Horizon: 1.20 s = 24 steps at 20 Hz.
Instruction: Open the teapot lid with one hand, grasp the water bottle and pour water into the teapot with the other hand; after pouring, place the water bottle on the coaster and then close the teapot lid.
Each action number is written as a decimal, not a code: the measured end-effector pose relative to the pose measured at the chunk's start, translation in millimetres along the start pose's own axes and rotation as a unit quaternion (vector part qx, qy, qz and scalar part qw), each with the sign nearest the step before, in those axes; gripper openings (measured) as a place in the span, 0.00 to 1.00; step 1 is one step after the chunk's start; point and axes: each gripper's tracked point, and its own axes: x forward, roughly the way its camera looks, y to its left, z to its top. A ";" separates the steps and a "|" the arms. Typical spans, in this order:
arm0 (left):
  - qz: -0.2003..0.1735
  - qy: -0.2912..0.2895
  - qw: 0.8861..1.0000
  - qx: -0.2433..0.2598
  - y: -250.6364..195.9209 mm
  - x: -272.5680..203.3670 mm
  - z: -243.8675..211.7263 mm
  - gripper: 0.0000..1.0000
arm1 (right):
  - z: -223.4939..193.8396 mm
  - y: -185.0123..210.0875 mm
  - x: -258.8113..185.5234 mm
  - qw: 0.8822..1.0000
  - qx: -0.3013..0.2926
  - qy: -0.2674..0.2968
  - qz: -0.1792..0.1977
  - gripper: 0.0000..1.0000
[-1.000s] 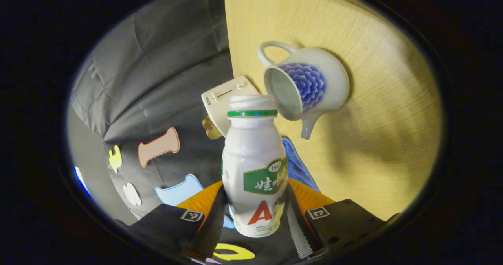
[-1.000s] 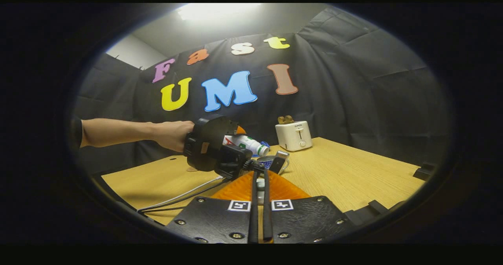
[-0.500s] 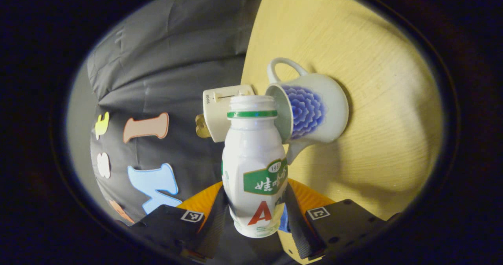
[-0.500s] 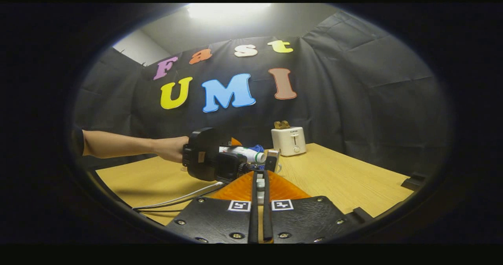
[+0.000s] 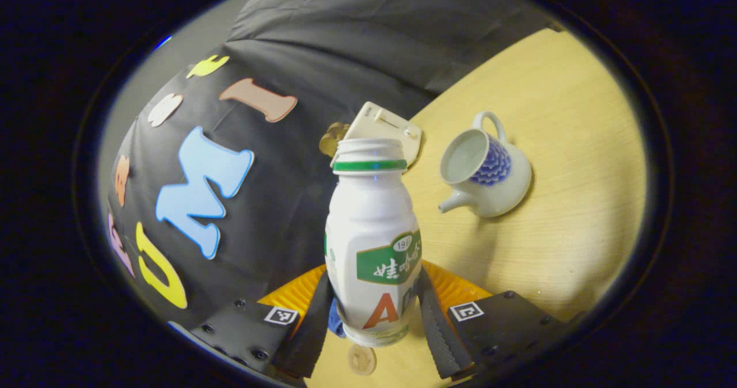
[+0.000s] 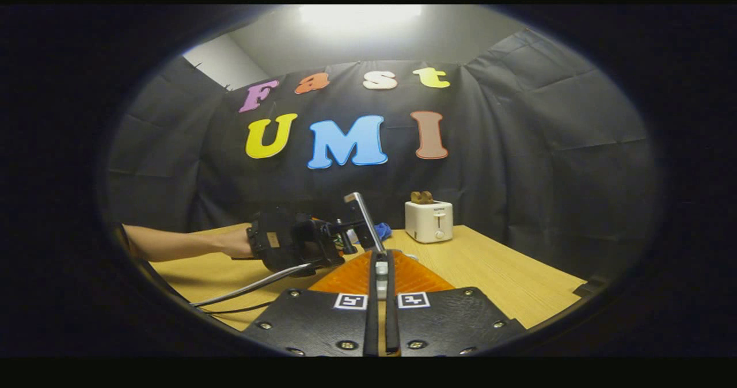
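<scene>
Left gripper view: the left claw [image 5: 374, 313] pinches the water bottle [image 5: 372, 244] by its lower body, one finger on each side. The bottle is uncapped, its open neck pointing away from the camera. Beyond it, the teapot [image 5: 486, 175] stands on the table [image 5: 576, 163] with its mouth uncovered, spout toward the bottle, well apart from it. A white toaster [image 5: 383, 132] sits behind the bottle neck at the table's far edge. A small round coaster [image 5: 361, 360] lies on the table just below the bottle's base.

Right gripper view: the right claw [image 6: 380, 296] has its fingers pressed nearly together on a small white piece; whether this is the teapot lid cannot be told. Farther off, a hand [image 6: 233, 243] holds the left claw [image 6: 345, 238] over the table [image 6: 495, 273], with the toaster [image 6: 429, 221] beyond.
</scene>
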 end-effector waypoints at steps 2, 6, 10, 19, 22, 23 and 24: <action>0.009 -0.012 0.998 -0.061 9.8 -6.9 -3.8 0.87 | 6.0 4.1 16.0 1.000 -0.011 0.001 0.000 0.00; 0.030 -0.020 0.989 -0.144 24.1 -11.0 -19.7 0.80 | 10.5 8.4 56.9 0.999 -0.035 0.007 0.000 0.00; 0.033 -0.042 0.973 -0.224 44.8 -10.1 -33.7 0.81 | 2.2 9.0 104.8 0.999 -0.037 0.023 0.000 0.00; 0.046 -0.072 0.927 -0.365 97.9 -28.3 -76.9 0.87 | -47.1 -7.1 196.5 0.996 -0.031 0.087 -0.014 0.00; 0.075 -0.081 0.916 -0.387 123.5 -35.3 -87.7 0.86 | -59.5 -12.7 204.3 0.995 -0.031 0.097 -0.021 0.05; 0.076 -0.085 0.911 -0.396 127.2 -38.5 -87.8 0.86 | -61.7 -13.4 207.3 0.995 -0.031 0.096 -0.022 0.05; 0.073 -0.087 0.908 -0.404 126.7 -40.2 -87.6 0.86 | -64.5 -14.9 209.6 0.994 -0.033 0.099 -0.025 0.00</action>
